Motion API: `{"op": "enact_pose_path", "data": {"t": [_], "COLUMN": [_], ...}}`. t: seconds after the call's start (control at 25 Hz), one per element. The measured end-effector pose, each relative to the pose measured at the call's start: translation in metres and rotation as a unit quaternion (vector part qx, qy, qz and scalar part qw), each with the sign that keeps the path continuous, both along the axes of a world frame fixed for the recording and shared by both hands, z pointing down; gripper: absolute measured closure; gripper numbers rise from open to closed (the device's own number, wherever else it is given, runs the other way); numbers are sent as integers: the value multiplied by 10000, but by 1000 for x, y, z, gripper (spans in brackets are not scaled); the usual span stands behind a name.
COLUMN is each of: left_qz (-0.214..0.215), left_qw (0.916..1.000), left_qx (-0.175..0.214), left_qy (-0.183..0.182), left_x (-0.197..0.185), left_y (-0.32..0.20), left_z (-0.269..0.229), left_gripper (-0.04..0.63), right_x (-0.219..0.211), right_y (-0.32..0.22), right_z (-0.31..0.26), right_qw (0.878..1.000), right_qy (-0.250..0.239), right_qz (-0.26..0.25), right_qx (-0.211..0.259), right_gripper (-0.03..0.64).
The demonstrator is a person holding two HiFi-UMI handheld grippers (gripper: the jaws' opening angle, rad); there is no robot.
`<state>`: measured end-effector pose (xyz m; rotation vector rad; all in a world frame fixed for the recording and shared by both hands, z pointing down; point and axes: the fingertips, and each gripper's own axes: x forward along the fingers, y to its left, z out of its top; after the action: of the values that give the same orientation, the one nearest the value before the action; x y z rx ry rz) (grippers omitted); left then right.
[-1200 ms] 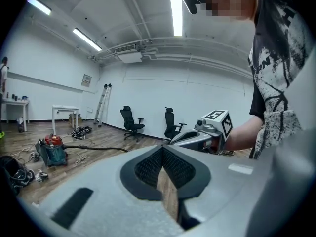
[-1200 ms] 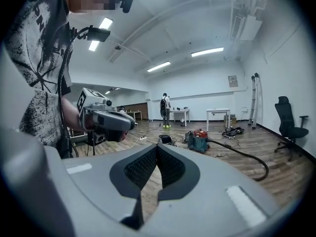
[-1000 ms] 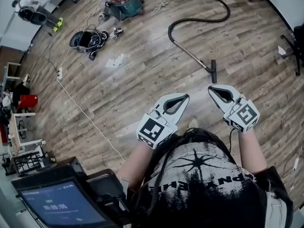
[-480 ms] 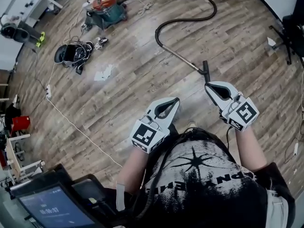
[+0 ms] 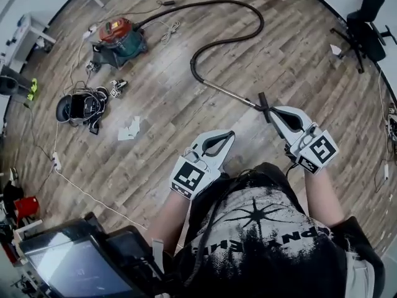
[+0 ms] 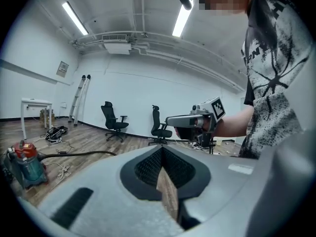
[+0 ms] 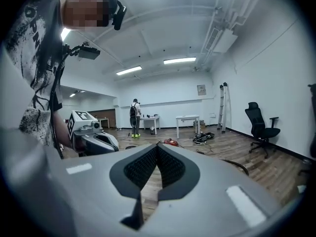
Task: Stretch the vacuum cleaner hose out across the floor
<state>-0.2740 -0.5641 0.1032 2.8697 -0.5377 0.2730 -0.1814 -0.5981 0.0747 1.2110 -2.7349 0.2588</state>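
person nears the vacuum cleaner hose [image 5: 211,2], which lies looped on the floor [image 5: 186,123], its nozzle [image 5: 263,103] just beside the right gripper [image 5: 273,111]. right and left gripper [image 5: 231,133] fingers are pressed together, empty. next, likely: spread fingers, pinch the wand.

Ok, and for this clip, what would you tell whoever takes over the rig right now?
Left gripper: shut, empty, held in mid-air.
Right gripper: shut, empty; in the head view its tip shows next to the floor nozzle, but nothing is between its jaws.
Vacuum cleaner stands at the head view's upper left; its hose loops round to the wand.
Done: nothing, the hose lies curved.
Left: probably grip the nozzle end and pull it away from the cleaner until the hose runs straight.
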Motion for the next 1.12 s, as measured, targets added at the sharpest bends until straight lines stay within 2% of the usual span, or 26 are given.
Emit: {"op": "enact_pose_path", "data": {"t": [0.16, 0.28, 0.56, 0.76, 0.92, 1.12], "left_qz": [143, 168, 178, -192, -511, -513], "left_qw": [9998, 9997, 9996, 9994, 9981, 9980], "left_qx": [-98, -138, -142, -196, -79, -71], "left_qy": [-90, -123, -155, -192, -331, -362], "left_x": [-17, -13, 53, 97, 113, 115], "left_y": [-31, -49, -84, -111, -143, -172], "left_z": [10, 13, 0, -11, -12, -1], "left_gripper": [595, 595, 595, 595, 595, 595], "right_x": [0, 14, 67, 104, 129, 144], "right_y": [-17, -25, -53, -74, -103, -138], "right_z": [8, 17, 35, 39, 41, 68], "right_qw": [9994, 9987, 9986, 9988, 9981, 9986], "right_qy": [237, 280, 197, 383, 406, 404], "right_qz": [247, 386, 378, -234, -466, -181], "right_qx": [-81, -187, -319, -217, -45, -282], "right_gripper": [609, 609, 609, 609, 609, 609]}}
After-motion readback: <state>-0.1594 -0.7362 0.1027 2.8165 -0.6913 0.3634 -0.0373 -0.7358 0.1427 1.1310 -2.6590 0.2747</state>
